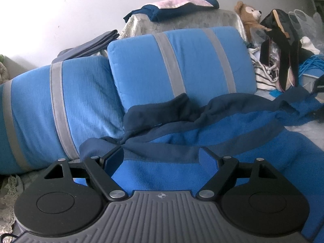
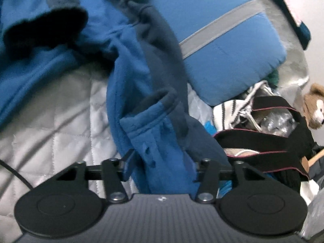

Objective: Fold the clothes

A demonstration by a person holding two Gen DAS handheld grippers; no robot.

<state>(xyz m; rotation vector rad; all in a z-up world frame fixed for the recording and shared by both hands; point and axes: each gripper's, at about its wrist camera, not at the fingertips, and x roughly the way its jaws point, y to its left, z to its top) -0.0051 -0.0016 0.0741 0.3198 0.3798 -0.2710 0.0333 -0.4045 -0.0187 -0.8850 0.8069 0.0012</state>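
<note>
The blue fleece garment [image 1: 162,125] is spread over the quilted bed cover [image 2: 50,125], its collar against the striped pillows [image 1: 182,60]. If the bunched sleeve is pulled hard, the body could be dragged into the clutter (bags, a striped cloth). The right gripper [image 2: 162,166] is clenched on that sleeve fold. The left gripper [image 1: 162,158] is spread wide over the fleece; whether it is touched cannot be told.

Soft daylight, fisheye-bent edges.
The wall [image 1: 60,20] glares pale in the left wrist view; the right wrist view is blurrier and dimmer.
</note>
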